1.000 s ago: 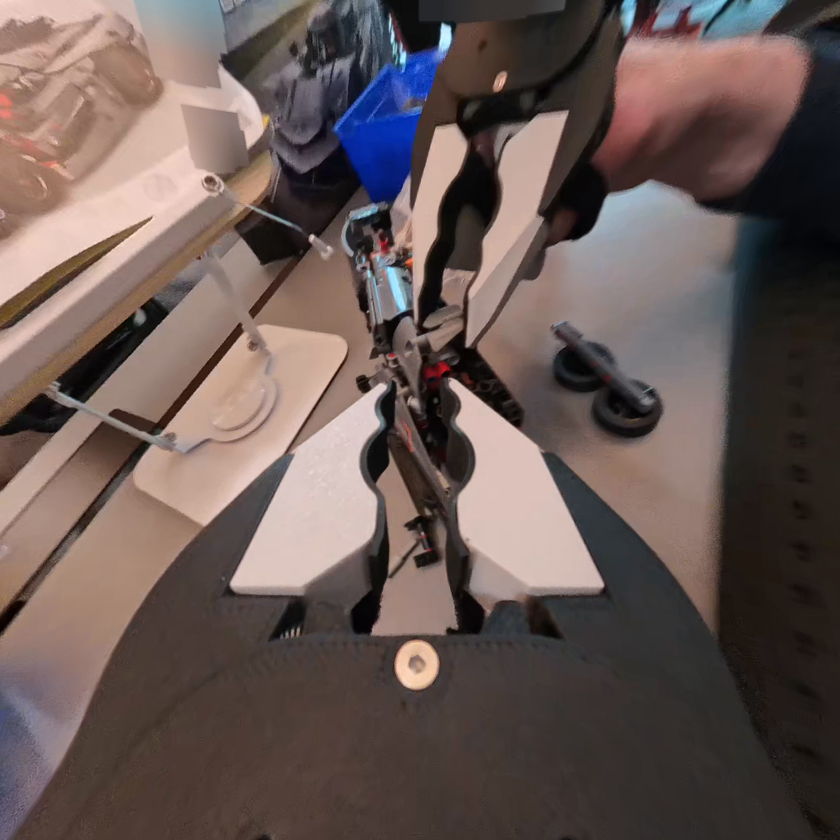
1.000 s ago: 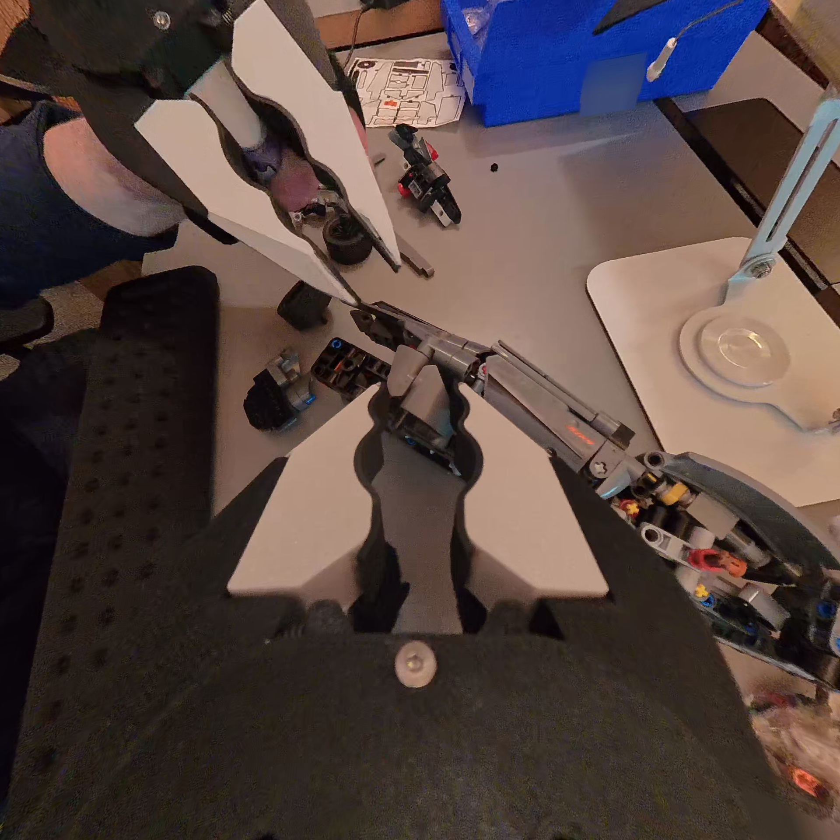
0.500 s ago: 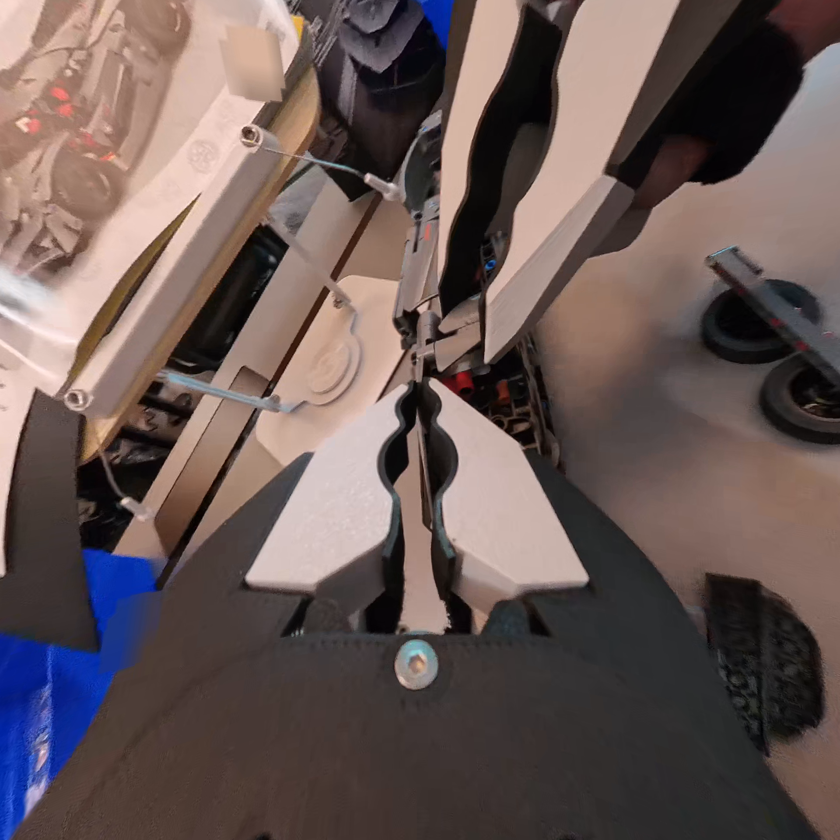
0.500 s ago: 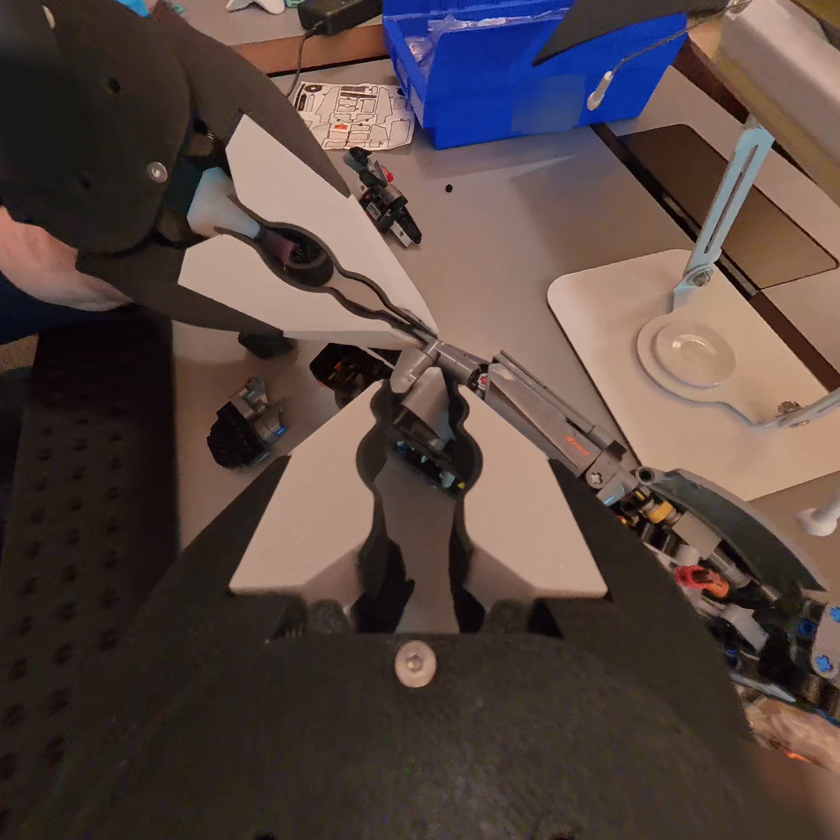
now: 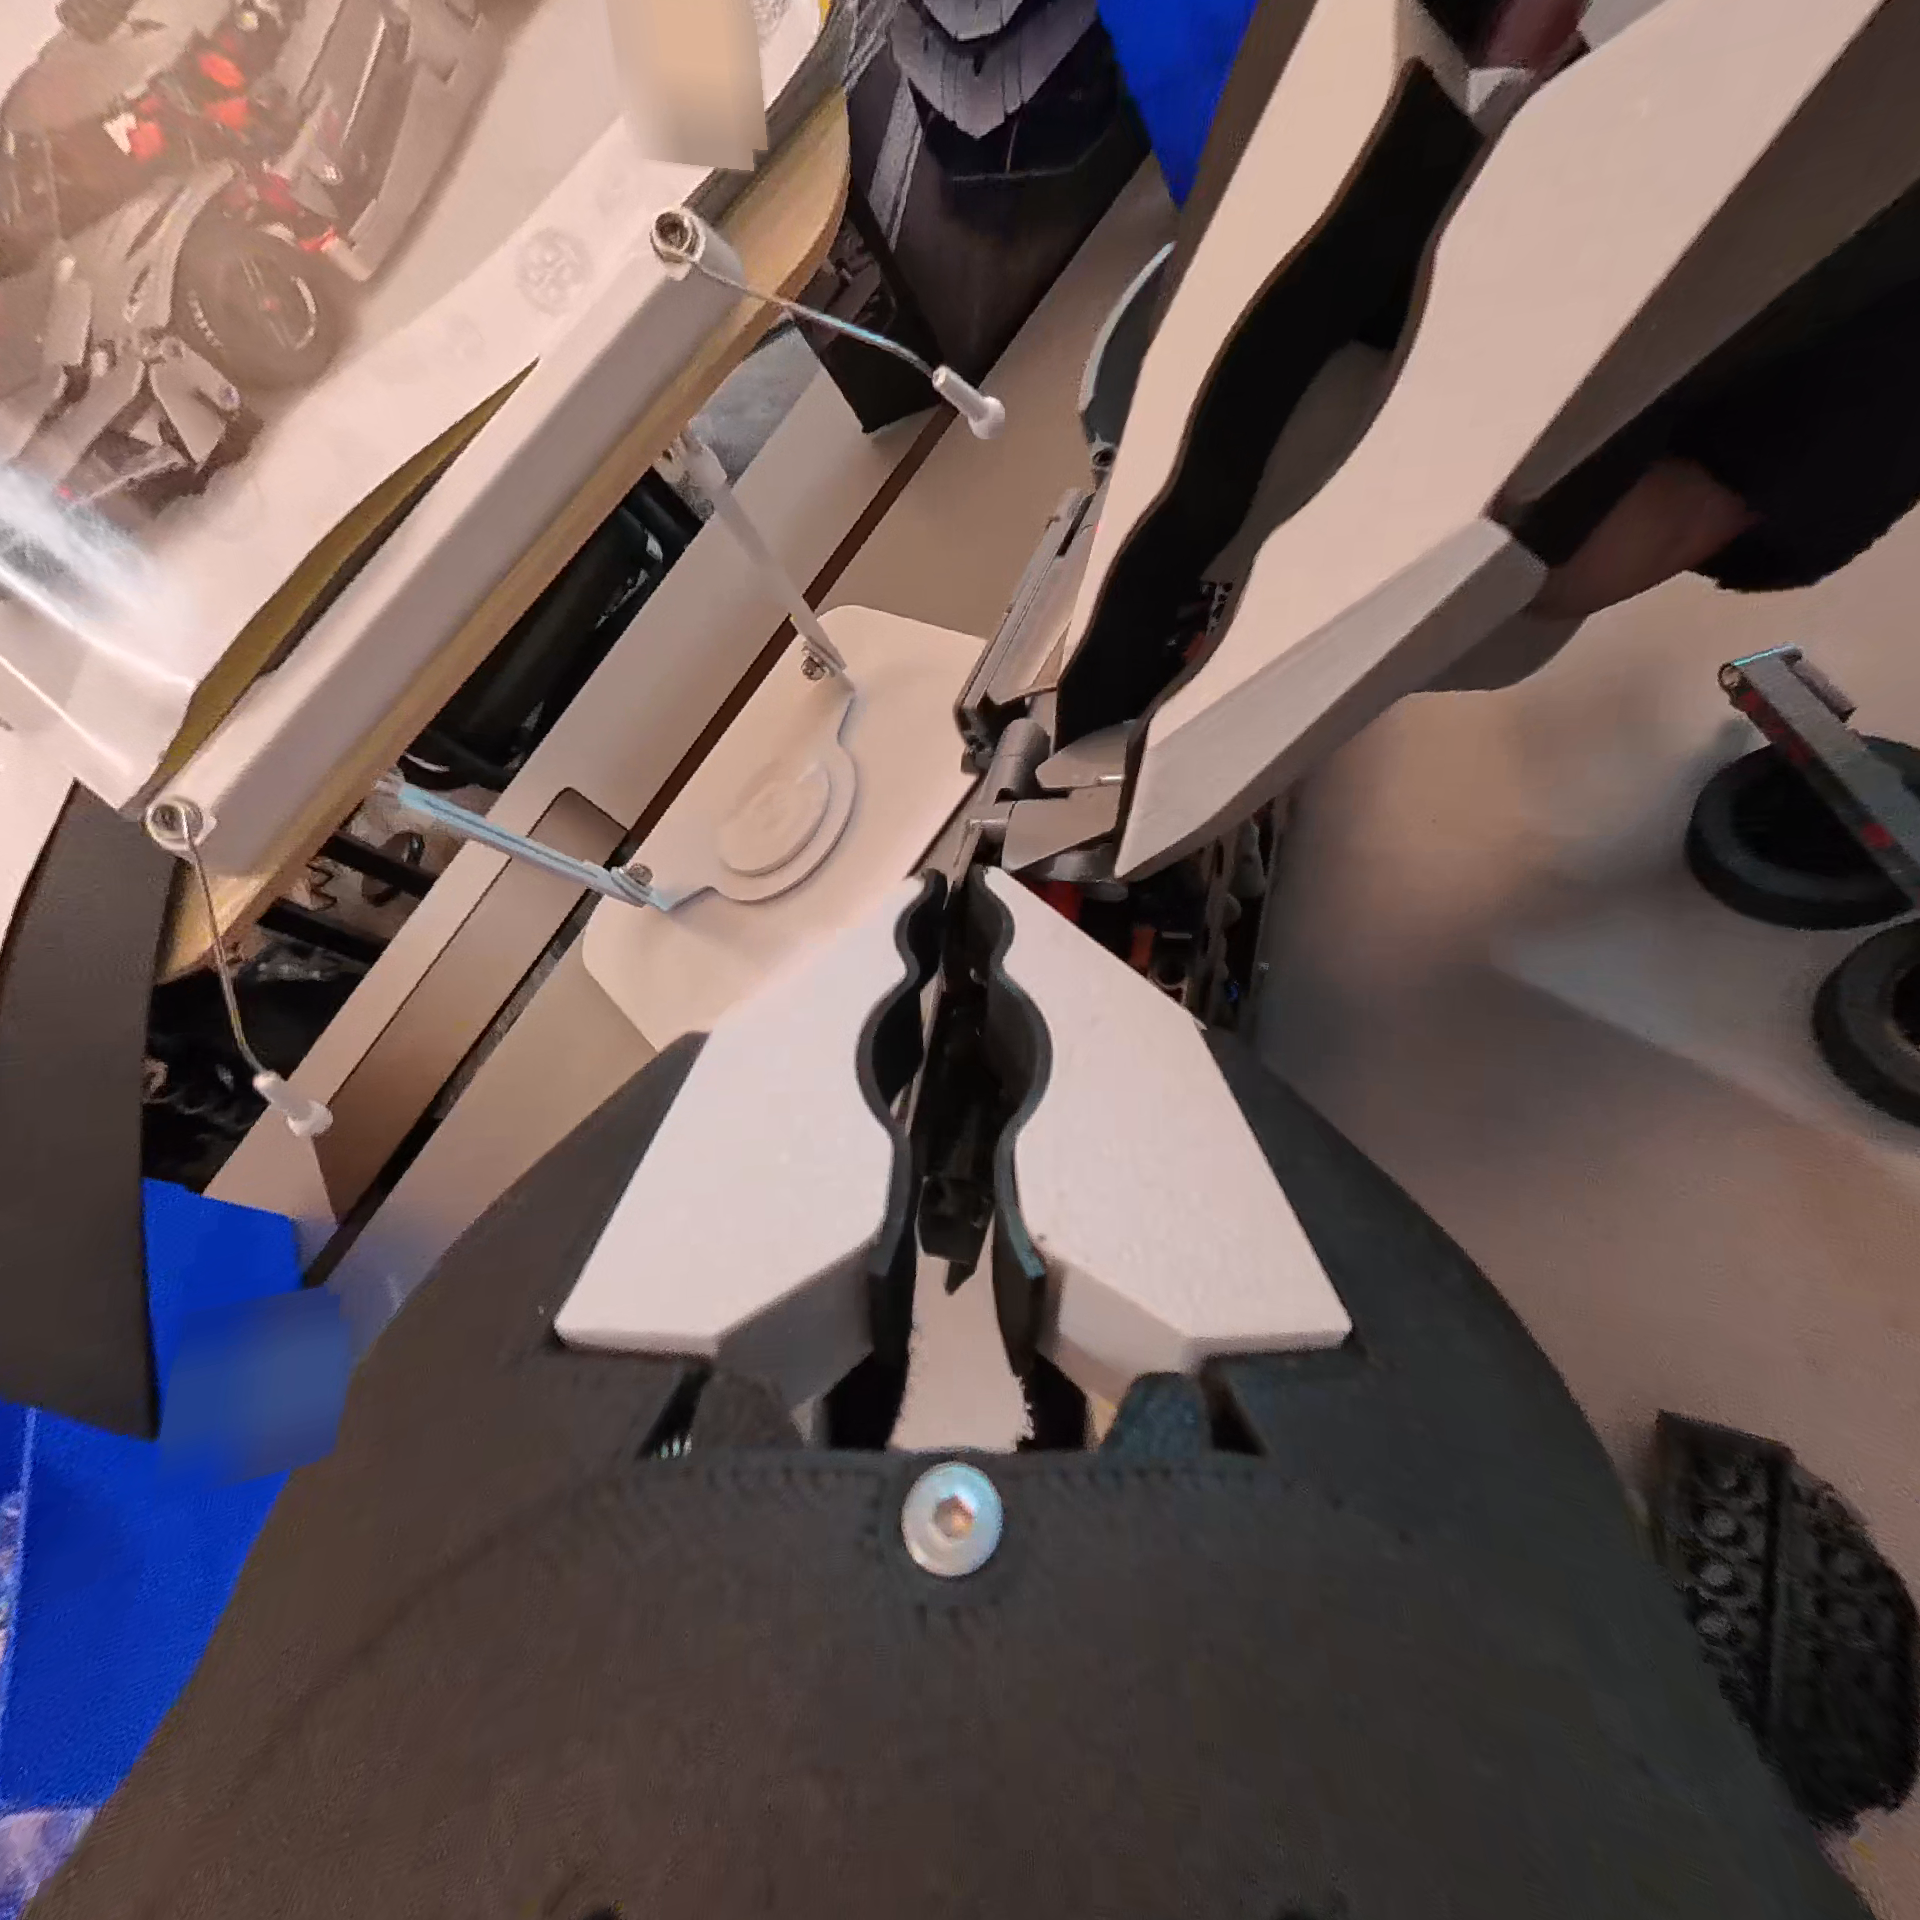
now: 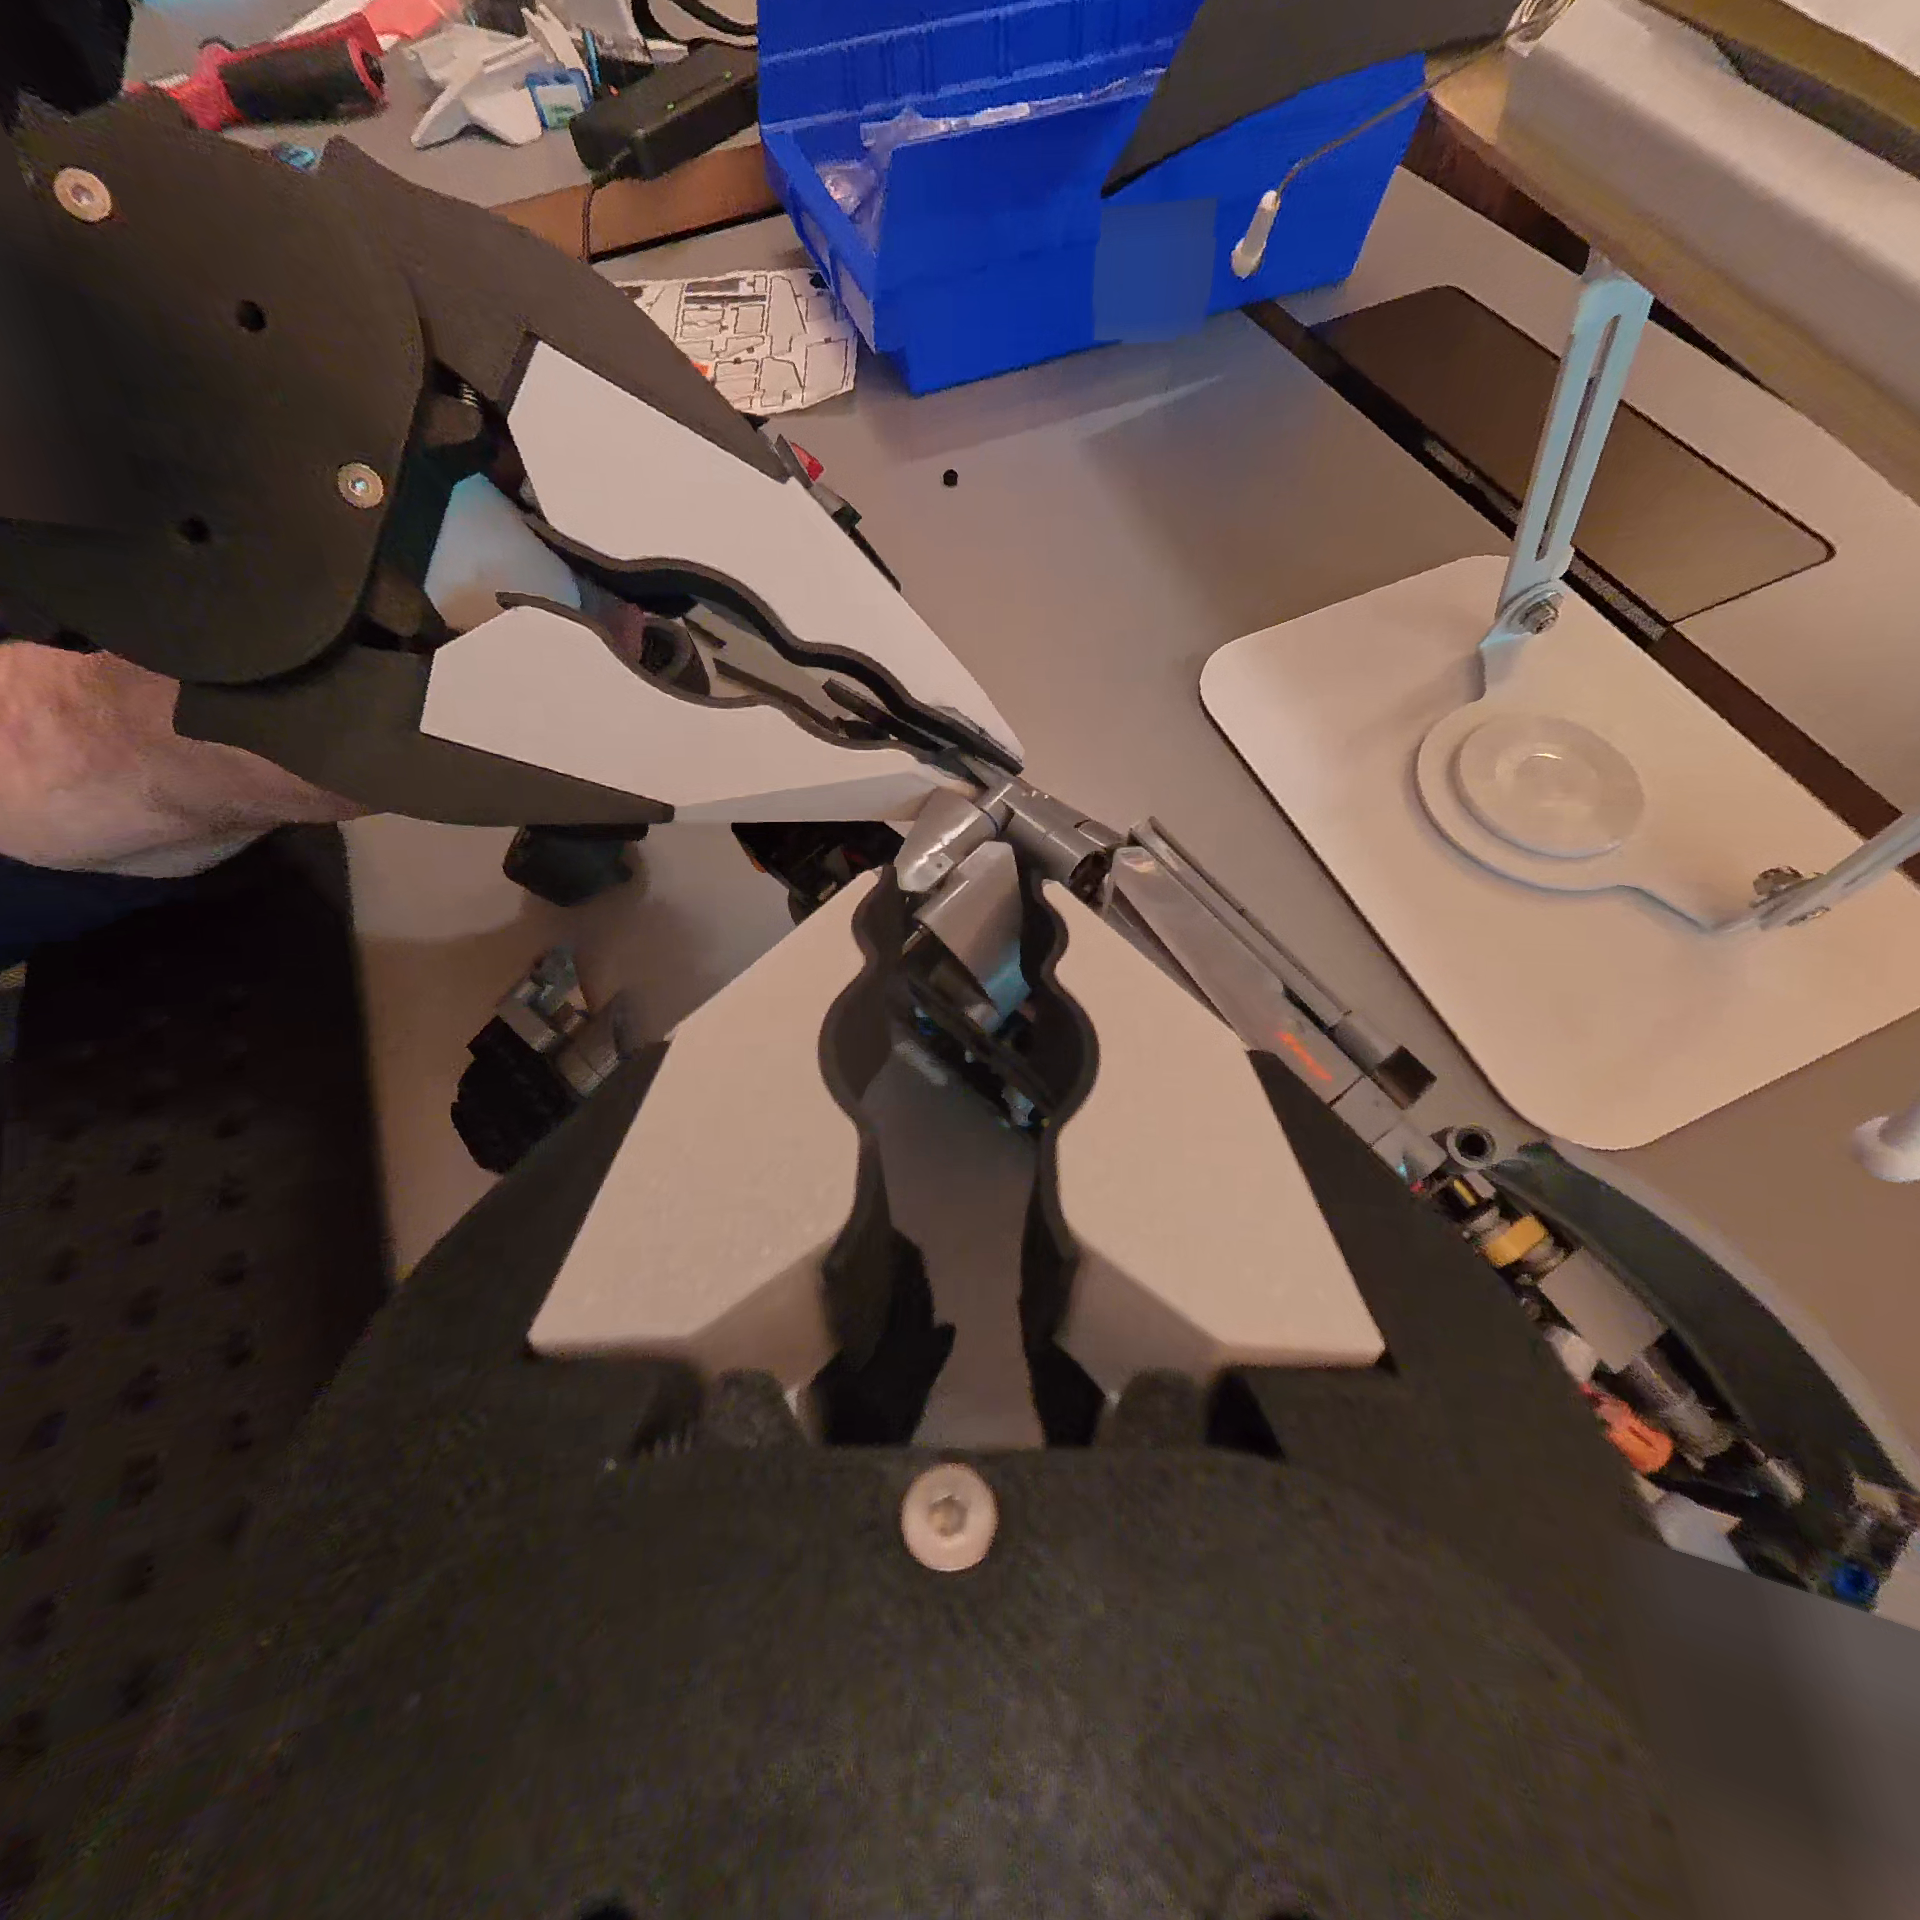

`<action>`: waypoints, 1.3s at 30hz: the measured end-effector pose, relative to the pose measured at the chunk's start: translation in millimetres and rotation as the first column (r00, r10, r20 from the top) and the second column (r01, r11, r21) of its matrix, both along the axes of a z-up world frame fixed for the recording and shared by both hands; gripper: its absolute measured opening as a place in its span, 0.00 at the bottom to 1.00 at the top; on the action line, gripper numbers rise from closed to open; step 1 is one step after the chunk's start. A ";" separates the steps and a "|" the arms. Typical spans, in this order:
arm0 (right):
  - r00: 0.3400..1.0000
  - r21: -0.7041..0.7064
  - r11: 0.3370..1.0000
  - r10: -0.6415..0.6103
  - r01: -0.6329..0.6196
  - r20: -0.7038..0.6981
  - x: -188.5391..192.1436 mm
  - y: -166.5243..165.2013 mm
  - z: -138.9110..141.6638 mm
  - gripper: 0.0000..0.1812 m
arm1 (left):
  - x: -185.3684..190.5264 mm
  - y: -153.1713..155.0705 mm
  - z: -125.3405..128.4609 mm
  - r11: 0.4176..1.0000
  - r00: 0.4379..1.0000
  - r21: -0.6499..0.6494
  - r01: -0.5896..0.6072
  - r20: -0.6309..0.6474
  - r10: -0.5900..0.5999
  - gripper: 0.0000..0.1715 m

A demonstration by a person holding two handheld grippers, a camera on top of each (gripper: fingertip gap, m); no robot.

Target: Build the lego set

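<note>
A long grey lego model (image 6: 1226, 956) lies across the grey table (image 6: 1091, 540), and its black fender end runs off to the lower right. My right gripper (image 6: 961, 894) is shut on the model's grey end piece (image 6: 966, 914). My left gripper (image 6: 971, 779) comes in from the left, shut on a thin dark piece (image 6: 790, 675), with its tip touching the model's end joint. In the left wrist view, my left gripper (image 5: 951, 883) pinches the thin dark piece (image 5: 956, 1091). There my right gripper (image 5: 1096, 790) holds the model (image 5: 1023, 644) just ahead.
A blue bin (image 6: 1039, 208) and a printed sheet (image 6: 758, 332) lie at the back. A white stand base (image 6: 1558, 831) sits right of the model and carries an open booklet (image 5: 312, 312). Two black wheels on an axle (image 5: 1787, 821), loose parts (image 6: 540, 1049) and a black perforated pad (image 6: 156, 1247) lie nearby. Less than 4 cm separates the two grippers' tips.
My left gripper has closed on the thin dark piece, tilted flatter and moved its tip up to the model's end. My right gripper has kept its hold.
</note>
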State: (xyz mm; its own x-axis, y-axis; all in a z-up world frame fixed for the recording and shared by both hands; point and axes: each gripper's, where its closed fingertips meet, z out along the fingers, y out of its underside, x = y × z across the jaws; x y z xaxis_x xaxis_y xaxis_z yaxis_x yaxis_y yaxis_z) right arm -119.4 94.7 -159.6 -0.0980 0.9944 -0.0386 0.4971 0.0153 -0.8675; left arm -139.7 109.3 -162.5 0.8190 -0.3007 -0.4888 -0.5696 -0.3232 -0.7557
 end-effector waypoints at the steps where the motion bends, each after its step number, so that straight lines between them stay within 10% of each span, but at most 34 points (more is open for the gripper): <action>1: 1.000 0.009 1.000 0.002 -0.002 0.004 0.0 0.2 -0.1 0.11 | 0.0 0.4 0.0 1.000 1.000 0.003 0.004 -0.016 -0.004 0.01; 12: 0.999 0.067 0.997 -0.046 0.046 -0.010 -5.0 -0.2 0.6 0.10 | -15.3 10.5 -1.8 0.992 0.992 -0.021 -0.127 0.011 0.127 0.00; 32: 0.995 -0.113 0.993 -0.048 0.038 -0.088 17.8 33.5 13.9 0.10 | -6.6 -5.0 -0.7 0.999 0.975 -0.025 0.030 0.219 -0.024 0.00; 39: 0.986 -0.193 0.970 0.131 -0.149 -0.106 31.4 11.4 23.3 0.10 | -15.1 -18.8 4.2 0.999 0.936 0.019 0.046 0.348 -0.050 0.00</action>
State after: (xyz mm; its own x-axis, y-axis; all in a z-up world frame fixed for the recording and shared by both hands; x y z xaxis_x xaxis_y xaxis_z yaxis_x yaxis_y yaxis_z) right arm -87.9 106.1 -136.4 -0.2482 0.9437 -0.2188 0.4205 -0.0985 -0.9019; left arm -154.8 90.5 -158.3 0.9231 -0.3405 -0.1787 -0.2847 -0.2928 -0.9128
